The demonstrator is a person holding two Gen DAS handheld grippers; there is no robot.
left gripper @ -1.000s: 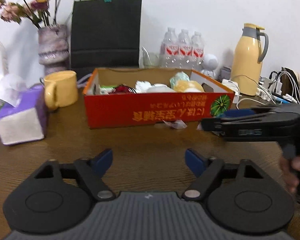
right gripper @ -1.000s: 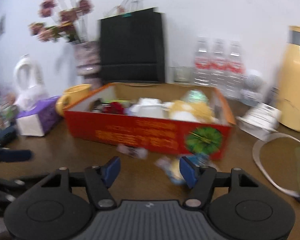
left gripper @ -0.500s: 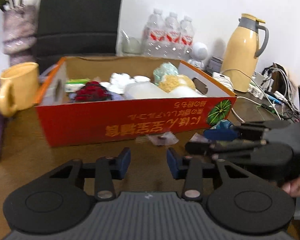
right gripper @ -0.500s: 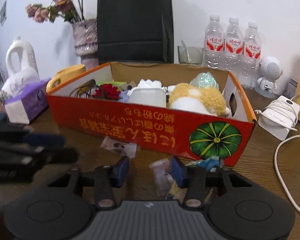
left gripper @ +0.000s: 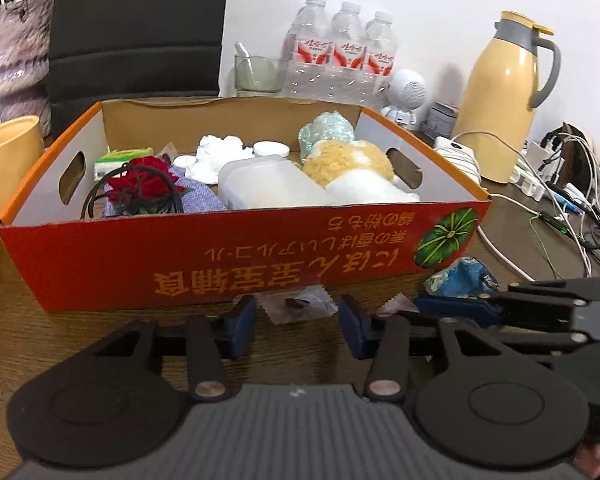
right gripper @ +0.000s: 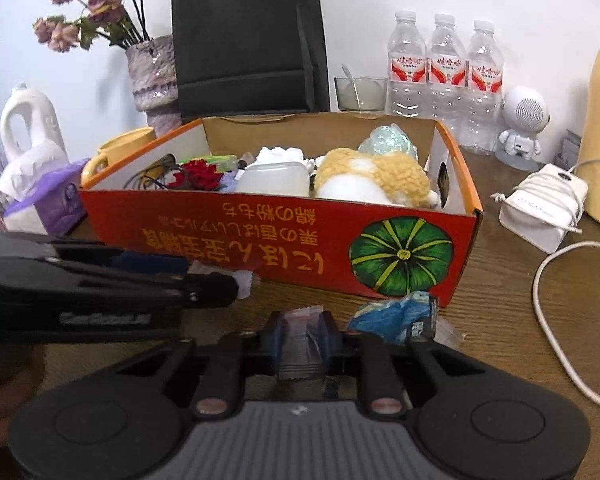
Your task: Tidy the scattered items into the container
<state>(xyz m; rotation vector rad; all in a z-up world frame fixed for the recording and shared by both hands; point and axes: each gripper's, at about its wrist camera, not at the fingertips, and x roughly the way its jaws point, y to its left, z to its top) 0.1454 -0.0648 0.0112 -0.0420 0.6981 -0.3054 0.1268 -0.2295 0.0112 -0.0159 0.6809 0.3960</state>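
A red cardboard box (left gripper: 220,264) (right gripper: 284,236) holds a plush toy, a plastic tub, a red flower and tissues. In front of it on the wooden table lie a clear candy wrapper (left gripper: 298,306), a second small clear packet (right gripper: 302,334) and a crumpled blue packet (left gripper: 460,280) (right gripper: 396,316). My left gripper (left gripper: 298,330) is open, its fingers on either side of the clear wrapper. My right gripper (right gripper: 300,338) is shut on the small clear packet, low at the table. The right gripper shows at the right in the left wrist view (left gripper: 460,312).
A yellow mug (left gripper: 8,160), purple tissue box (right gripper: 48,196), vase (right gripper: 152,76) and black bag (right gripper: 248,40) stand left and behind. Water bottles (right gripper: 444,72), a yellow thermos (left gripper: 500,96), white charger (right gripper: 540,208) and cables (left gripper: 560,200) are at the right.
Both grippers have moved forward and down toward the box front. The left fingers narrowed, then opened again around the wrapper. The right fingers have closed on the small clear packet.
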